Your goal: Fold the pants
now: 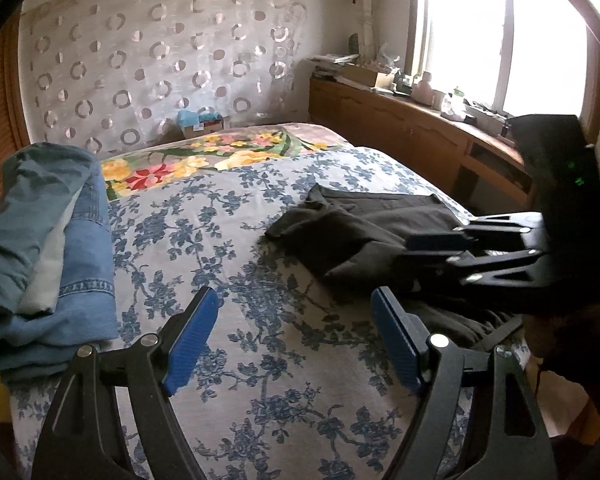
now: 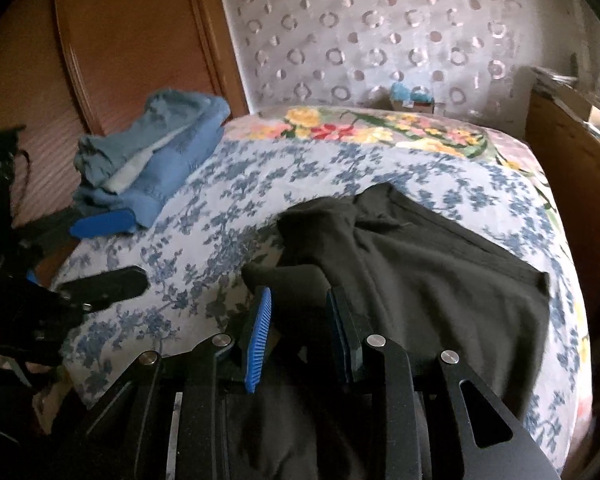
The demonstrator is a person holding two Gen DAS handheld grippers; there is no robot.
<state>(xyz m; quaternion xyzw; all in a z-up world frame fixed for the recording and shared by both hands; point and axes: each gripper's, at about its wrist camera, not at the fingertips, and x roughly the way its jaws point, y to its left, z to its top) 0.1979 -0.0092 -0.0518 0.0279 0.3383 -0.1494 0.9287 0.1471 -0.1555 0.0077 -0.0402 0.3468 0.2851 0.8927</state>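
Dark pants point(image 1: 364, 232) lie crumpled on the right half of a bed with a blue-flowered sheet point(image 1: 228, 264); in the right wrist view the pants point(image 2: 440, 280) fill the middle and right. My left gripper point(image 1: 296, 304) is open and empty over bare sheet, left of the pants. It shows at the left edge of the right wrist view point(image 2: 108, 248). My right gripper point(image 2: 300, 300) is open, low over the pants' near edge, with a raised fold of dark cloth just ahead of its blue pads point(image 2: 258, 328). It also shows at the right of the left wrist view point(image 1: 420, 252).
Folded blue jeans point(image 1: 52, 248) are stacked at the bed's left edge, also in the right wrist view point(image 2: 152, 168). A bright floral blanket point(image 1: 204, 156) covers the far end. A wooden cabinet point(image 1: 412, 132) with clutter runs under the window on the right.
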